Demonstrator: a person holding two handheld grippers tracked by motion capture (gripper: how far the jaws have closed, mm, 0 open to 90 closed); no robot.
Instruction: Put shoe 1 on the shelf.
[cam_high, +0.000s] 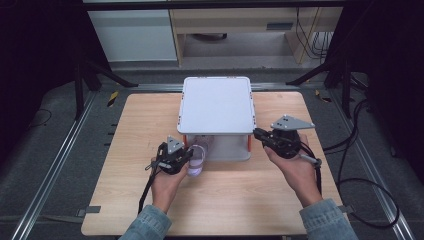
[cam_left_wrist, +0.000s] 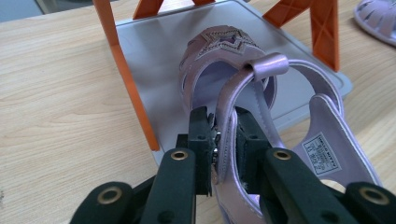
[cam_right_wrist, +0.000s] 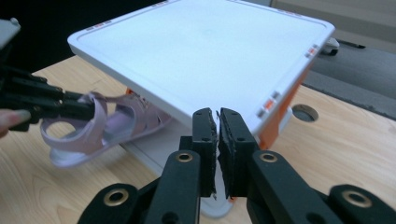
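Note:
A lilac sandal (cam_left_wrist: 322, 135) lies half on the lower grey tray (cam_left_wrist: 159, 51) of a small two-level rack with orange legs (cam_left_wrist: 128, 79). My left gripper (cam_left_wrist: 227, 126) is shut on the sandal's heel strap, at the rack's front left corner. In the high view the sandal (cam_high: 197, 160) pokes out from under the white top shelf (cam_high: 216, 105), with the left gripper (cam_high: 189, 152) beside it. My right gripper (cam_right_wrist: 218, 123) is shut with nothing between its jaws. It hangs in the air close to the front right corner of the top shelf (cam_right_wrist: 201, 51). The right gripper view also shows the sandal (cam_right_wrist: 116, 121) and the left gripper (cam_right_wrist: 70, 108).
The rack stands at the back middle of a wooden table (cam_high: 150, 115). A second lilac sandal (cam_left_wrist: 378, 16) lies on the wood beyond the rack's far leg. Cables trail off the table's right side (cam_high: 350, 165). Bare wood stretches in front of the rack.

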